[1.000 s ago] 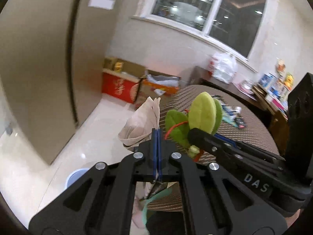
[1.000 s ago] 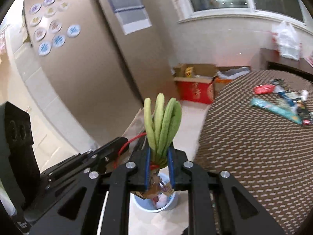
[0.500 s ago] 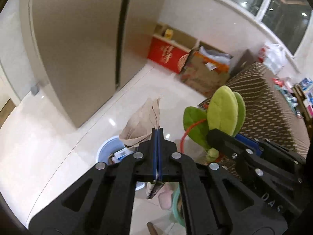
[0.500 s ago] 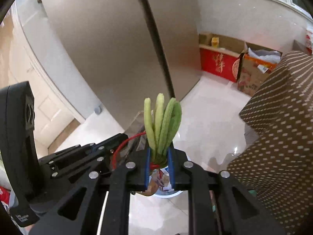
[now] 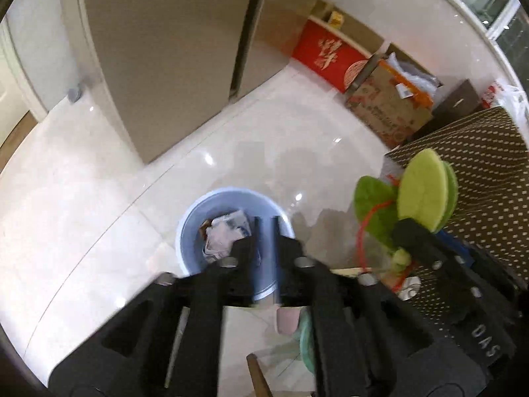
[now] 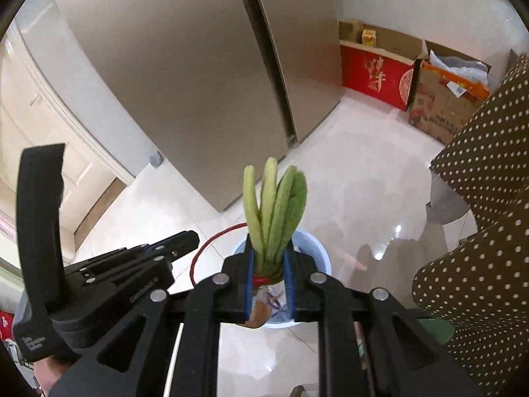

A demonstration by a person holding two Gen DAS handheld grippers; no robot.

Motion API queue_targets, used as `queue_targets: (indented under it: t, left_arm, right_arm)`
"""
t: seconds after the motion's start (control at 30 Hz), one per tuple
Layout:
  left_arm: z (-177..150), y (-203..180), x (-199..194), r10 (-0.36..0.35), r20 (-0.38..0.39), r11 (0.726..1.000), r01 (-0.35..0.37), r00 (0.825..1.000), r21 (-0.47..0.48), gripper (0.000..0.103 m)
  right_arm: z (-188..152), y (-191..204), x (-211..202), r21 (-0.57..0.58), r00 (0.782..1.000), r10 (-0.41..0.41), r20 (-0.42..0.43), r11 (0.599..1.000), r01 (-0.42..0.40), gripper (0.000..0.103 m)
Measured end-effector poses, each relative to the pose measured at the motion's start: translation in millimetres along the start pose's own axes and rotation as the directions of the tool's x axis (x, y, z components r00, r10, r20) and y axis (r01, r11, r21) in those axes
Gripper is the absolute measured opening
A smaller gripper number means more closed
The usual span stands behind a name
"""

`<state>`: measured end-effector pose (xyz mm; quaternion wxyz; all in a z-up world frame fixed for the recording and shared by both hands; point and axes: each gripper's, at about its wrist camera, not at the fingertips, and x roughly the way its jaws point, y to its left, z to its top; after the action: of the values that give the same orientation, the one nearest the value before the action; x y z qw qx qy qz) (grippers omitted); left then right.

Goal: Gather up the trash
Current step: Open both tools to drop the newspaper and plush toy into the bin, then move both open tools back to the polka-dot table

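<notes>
Both claws have dropped toward the floor since a second ago, and the crumpled brown paper that the left claw (image 5: 266, 231) was pinching is gone from it; its jaws are opening now with nothing between them, low in the left wrist view, right over the bin. Nearest in the right wrist view, the right claw (image 6: 267, 264) is clamped on the base of a felt plant (image 6: 274, 211), soft fuzzy green leaves fanned upward and bound with red thread, a thin red cord (image 6: 211, 241) looping off to the left. My worry is that cord: it trails loose and could catch on the left claw's black linkage or drag the toy sideways on release, so it lands on the glossy tile instead of inside. The toy is light and floppy, so I'd guess it may flutter or hang on the blue pads rather than fall straight. Just beyond the jaws sits the pale blue plastic bin (image 5: 190, 228), round and smooth-walled, already holding crumpled white wrappers (image 5: 224, 231); its mouth is narrow from here, and a drop from off-centre could clip the rim. To the right is the brown dotted cloth of the counter (image 5: 489, 172). Farther off stand the flat beige fridge doors (image 5: 172, 49) and, at upper right, a red box (image 5: 327, 56) and cardboard cartons (image 5: 386, 106).
</notes>
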<state>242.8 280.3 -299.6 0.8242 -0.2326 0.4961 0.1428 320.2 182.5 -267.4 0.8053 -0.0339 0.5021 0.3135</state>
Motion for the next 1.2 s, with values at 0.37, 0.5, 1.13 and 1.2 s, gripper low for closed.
queue_targets:
  t: [0.37,0.5,1.13,1.2]
  left_arm:
    - [-6,18,0,0.010,0.020,0.996,-0.008,1.000,-0.083,0.070]
    - [-4,27,-13,0.022,0.048,0.993,-0.016,0.999,-0.121,0.070]
    - [3,-24,-79,-0.025,0.170,0.998,0.035,0.985,-0.060,0.073]
    - [6,-41,-94,-0.039,0.199,0.999,0.045,0.979,-0.027,0.073]
  right_arm:
    - [0,11,21,-0.019,1.000,0.017,-0.019,1.000,-0.017,0.016]
    - [6,19,18,-0.025,1.000,0.028,-0.002,0.999,-0.028,0.025]
    - [21,-4,-81,-0.025,0.987,0.017,0.158,1.000,-0.014,0.036]
    - [25,-15,-104,-0.013,0.981,0.006,0.195,1.000,-0.004,0.036]
